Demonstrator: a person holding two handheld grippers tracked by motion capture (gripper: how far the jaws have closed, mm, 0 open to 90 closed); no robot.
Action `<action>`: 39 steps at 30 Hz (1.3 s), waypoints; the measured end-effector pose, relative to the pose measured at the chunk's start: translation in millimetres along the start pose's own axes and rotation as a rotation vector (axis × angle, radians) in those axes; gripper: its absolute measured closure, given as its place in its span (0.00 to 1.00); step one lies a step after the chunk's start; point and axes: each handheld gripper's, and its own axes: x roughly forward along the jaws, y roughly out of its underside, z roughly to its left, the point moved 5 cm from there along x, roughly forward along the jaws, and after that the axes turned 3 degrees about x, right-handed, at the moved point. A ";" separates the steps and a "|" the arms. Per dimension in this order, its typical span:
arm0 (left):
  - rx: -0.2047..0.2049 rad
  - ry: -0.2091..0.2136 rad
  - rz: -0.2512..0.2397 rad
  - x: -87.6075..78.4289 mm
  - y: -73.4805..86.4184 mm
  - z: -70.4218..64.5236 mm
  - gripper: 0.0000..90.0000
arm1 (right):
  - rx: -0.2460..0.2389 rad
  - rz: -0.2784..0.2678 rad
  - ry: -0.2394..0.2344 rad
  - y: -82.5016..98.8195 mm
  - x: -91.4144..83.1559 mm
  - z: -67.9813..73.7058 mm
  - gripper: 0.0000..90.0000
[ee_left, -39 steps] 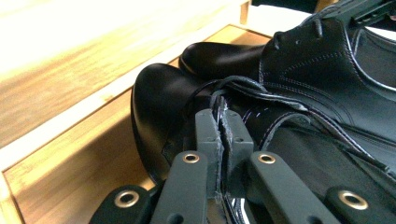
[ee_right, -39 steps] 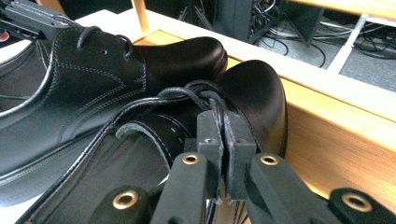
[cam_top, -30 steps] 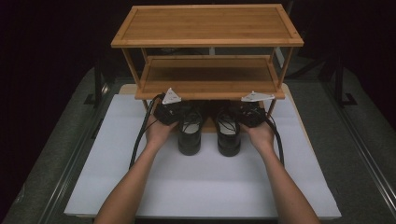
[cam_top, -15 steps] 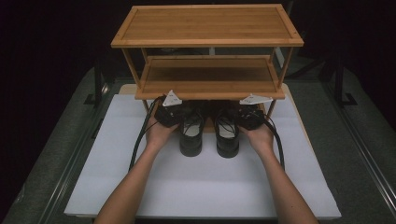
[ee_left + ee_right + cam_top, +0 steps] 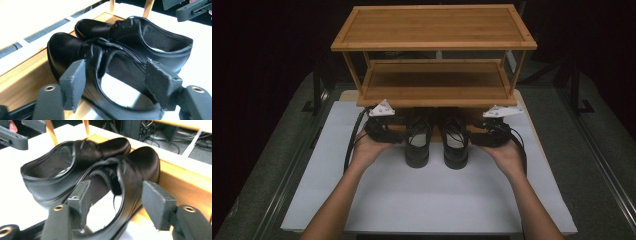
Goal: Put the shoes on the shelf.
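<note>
Both forearms are bare, with no sleeves. The black left gripper (image 5: 398, 136) and black right gripper (image 5: 476, 136) carry grey three-cornered plates and looping black cables. Grey, rough-edged pads (image 5: 75, 81) sit by round screw holes.

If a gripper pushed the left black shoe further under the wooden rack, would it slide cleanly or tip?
The left black shoe would probably slide upright: its flat sole rests on the white mat. Its glossy upper looks slippery to grip. The collar likely flexes, judging from the thin rim.

the high view looks forward and down over the whole table (image 5: 422, 210), while both gripper views sit low and close, sharing the black shoes (image 5: 117, 57) from opposite sides.
</note>
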 end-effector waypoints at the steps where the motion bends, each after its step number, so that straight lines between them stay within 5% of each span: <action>1: -0.004 0.002 0.002 -3.2 2.8 -2.8 0.31 | 0.003 0.003 -0.005 5.0 -5.0 1.2 0.40; 8: 0.000 -0.002 0.038 -15.0 29.4 -19.4 0.23 | 0.007 0.024 -0.017 30.9 -24.3 7.5 0.32; 15: -0.005 0.018 0.105 -8.7 63.8 -27.4 0.22 | 0.002 0.063 -0.035 61.7 -29.9 15.7 0.30; 26: 0.030 0.042 0.207 27.8 89.0 -29.5 0.16 | -0.021 0.191 -0.080 95.9 7.1 15.1 0.23; 39: 0.068 0.052 0.207 52.4 95.4 -32.6 0.13 | -0.069 0.163 -0.074 91.5 38.2 19.9 0.21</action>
